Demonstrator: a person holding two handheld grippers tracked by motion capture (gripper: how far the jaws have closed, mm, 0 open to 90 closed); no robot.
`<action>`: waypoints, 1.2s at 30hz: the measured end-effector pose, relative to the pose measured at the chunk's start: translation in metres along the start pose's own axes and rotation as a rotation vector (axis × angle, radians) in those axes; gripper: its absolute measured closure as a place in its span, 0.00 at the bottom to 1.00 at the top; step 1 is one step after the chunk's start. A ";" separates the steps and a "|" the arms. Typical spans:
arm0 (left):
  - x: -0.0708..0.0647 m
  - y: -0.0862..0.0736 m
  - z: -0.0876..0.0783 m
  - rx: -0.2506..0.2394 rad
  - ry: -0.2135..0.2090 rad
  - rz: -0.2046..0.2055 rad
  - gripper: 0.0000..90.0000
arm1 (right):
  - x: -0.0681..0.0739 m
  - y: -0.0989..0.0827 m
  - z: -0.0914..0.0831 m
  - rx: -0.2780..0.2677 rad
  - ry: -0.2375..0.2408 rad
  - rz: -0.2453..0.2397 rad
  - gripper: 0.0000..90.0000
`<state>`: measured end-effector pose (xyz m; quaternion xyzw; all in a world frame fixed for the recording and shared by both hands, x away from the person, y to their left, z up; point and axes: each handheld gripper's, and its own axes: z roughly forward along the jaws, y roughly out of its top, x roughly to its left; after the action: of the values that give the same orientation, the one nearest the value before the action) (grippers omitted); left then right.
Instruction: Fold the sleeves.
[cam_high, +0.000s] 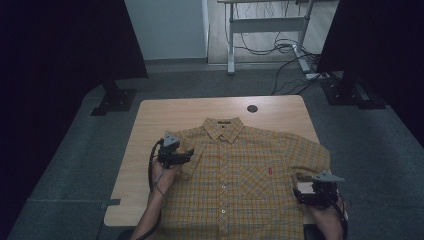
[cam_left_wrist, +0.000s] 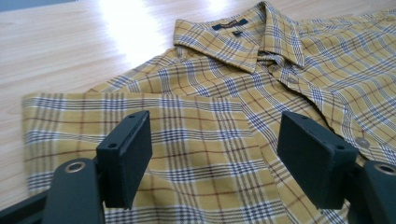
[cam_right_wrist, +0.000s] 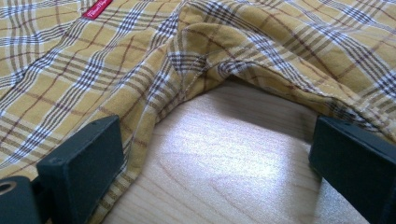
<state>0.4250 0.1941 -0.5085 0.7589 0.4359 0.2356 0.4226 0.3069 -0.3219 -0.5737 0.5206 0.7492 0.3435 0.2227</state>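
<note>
Tools flank a yellow plaid shirt (cam_high: 240, 175) spread flat, front up, on the wooden surface (cam_high: 150, 115). Right tool (cam_right_wrist: 219, 163) gapes wide over bare wood at the armpit, gripping nothing. Left tool (cam_left_wrist: 212, 154) stands open above the folded-in sleeve (cam_left_wrist: 140, 126), empty. Collar (cam_high: 223, 127) lies farthest.

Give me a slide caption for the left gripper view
Left claw open above the folded sleeve of a yellow plaid shirt on a wooden table.
</note>
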 end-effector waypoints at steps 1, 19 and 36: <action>0.000 0.000 -0.002 -0.001 0.002 0.003 0.28 | 0.000 0.000 0.000 0.000 0.000 0.000 0.03; 0.010 -0.013 -0.033 -0.016 0.022 -0.025 0.21 | 0.000 0.000 0.000 0.000 -0.001 0.000 0.03; 0.018 -0.023 -0.064 -0.016 0.036 -0.042 0.18 | 0.000 0.000 0.000 0.000 -0.001 0.000 0.03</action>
<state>0.3767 0.2433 -0.4943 0.7420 0.4572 0.2436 0.4255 0.3069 -0.3218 -0.5737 0.5207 0.7492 0.3433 0.2229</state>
